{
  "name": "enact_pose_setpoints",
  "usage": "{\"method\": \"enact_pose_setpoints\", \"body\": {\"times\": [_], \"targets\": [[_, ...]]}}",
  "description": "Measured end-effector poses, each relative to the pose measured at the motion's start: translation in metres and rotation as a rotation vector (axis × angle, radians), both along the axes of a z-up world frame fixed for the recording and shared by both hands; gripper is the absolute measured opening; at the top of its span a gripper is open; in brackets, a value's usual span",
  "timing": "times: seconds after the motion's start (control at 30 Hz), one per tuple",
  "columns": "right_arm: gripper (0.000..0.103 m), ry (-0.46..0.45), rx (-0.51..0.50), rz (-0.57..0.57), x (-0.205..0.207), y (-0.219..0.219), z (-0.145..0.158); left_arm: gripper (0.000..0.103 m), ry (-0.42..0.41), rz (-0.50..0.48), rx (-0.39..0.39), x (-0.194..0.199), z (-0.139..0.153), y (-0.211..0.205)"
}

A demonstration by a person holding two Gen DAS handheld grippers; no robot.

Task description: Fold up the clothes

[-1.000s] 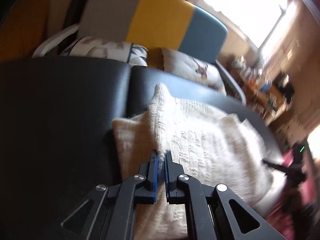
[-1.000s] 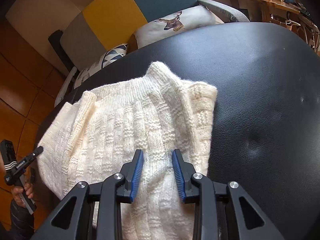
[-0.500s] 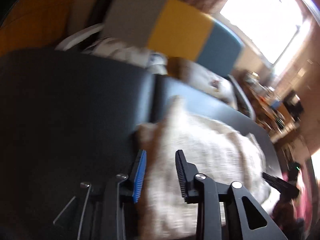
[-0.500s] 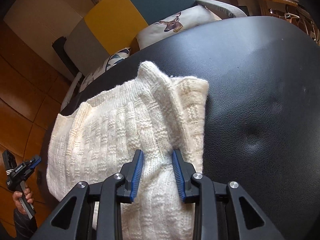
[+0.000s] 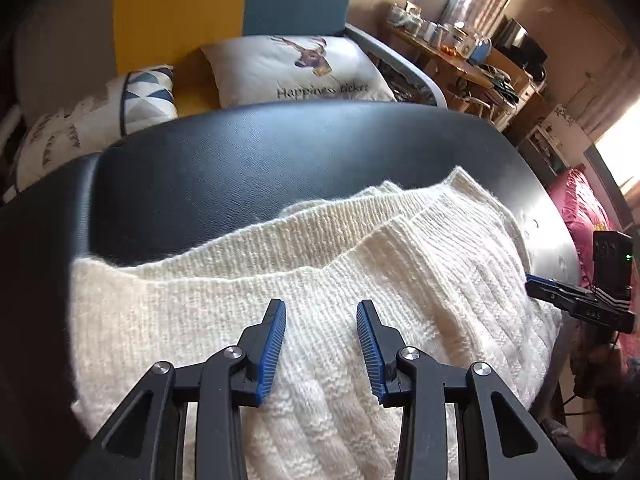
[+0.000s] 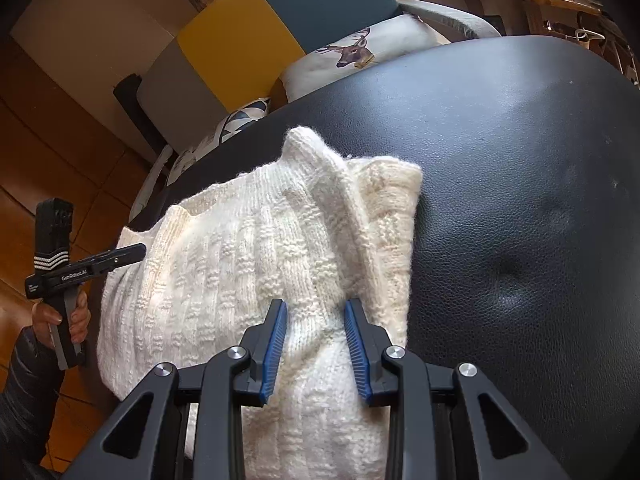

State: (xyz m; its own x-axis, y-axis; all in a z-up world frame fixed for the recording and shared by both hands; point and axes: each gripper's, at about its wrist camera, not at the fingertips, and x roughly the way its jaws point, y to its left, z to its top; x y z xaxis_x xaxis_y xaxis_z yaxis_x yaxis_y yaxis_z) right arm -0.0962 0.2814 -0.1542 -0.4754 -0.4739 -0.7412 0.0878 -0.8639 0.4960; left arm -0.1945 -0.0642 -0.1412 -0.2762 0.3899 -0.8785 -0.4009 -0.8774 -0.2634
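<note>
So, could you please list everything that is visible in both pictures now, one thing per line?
sweater: one, cream knit, folded on the black surface
black surface: one, padded leather look, under the sweater
deer cushion: one, white with a deer print, on the sofa
triangle cushion: one, white with blue triangles, left of the deer cushion
sofa: one, grey, yellow and teal panels, behind the surface
wooden shelf: one, brown, cluttered, far right
left gripper: one, black with blue pads, open over the sweater
right gripper: one, same colours, open over the sweater
</note>
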Motion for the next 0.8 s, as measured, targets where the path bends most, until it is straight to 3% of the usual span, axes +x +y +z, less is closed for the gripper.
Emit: {"method": "enact_pose_setpoints", "body": {"times": [0.1, 0.17, 0.2, 0.23, 0.3, 0.47, 0.63, 0.7, 0.8], "targets": [[0.030, -0.005, 0.013, 0.005, -0.001, -0.001, 0.002, 0.041, -0.014, -0.028, -0.032, -0.002, -0.011, 0.007], [0.030, -0.004, 0.034, 0.009, -0.002, -0.004, 0.006, 0.027, 0.014, -0.013, -0.046, 0.003, -0.013, 0.009], [0.030, 0.006, 0.056, 0.015, -0.001, -0.006, 0.008, 0.010, 0.033, 0.007, -0.052, 0.005, -0.013, 0.008], [0.030, 0.016, 0.080, 0.021, -0.001, -0.009, 0.011, 0.006, 0.068, 0.037, -0.061, 0.010, -0.012, 0.008], [0.030, 0.037, 0.132, 0.032, -0.001, -0.017, 0.015, 0.005, 0.141, 0.091, -0.069, 0.020, -0.009, 0.007], [0.030, 0.152, 0.196, 0.077, -0.003, -0.042, 0.041, 0.005, 0.343, 0.253, 0.058, 0.032, 0.018, -0.012], [0.030, 0.151, 0.229, 0.169, -0.032, -0.085, 0.043, 0.006, 0.295, 0.287, 0.012, 0.009, -0.012, -0.020], [0.030, 0.125, 0.243, 0.223, -0.044, -0.106, 0.036, 0.006, 0.248, 0.285, 0.029, 0.005, -0.024, -0.022], [0.030, 0.100, 0.240, 0.272, -0.067, -0.131, 0.029, 0.007, 0.246, 0.281, 0.051, 0.006, -0.026, -0.025]]}}
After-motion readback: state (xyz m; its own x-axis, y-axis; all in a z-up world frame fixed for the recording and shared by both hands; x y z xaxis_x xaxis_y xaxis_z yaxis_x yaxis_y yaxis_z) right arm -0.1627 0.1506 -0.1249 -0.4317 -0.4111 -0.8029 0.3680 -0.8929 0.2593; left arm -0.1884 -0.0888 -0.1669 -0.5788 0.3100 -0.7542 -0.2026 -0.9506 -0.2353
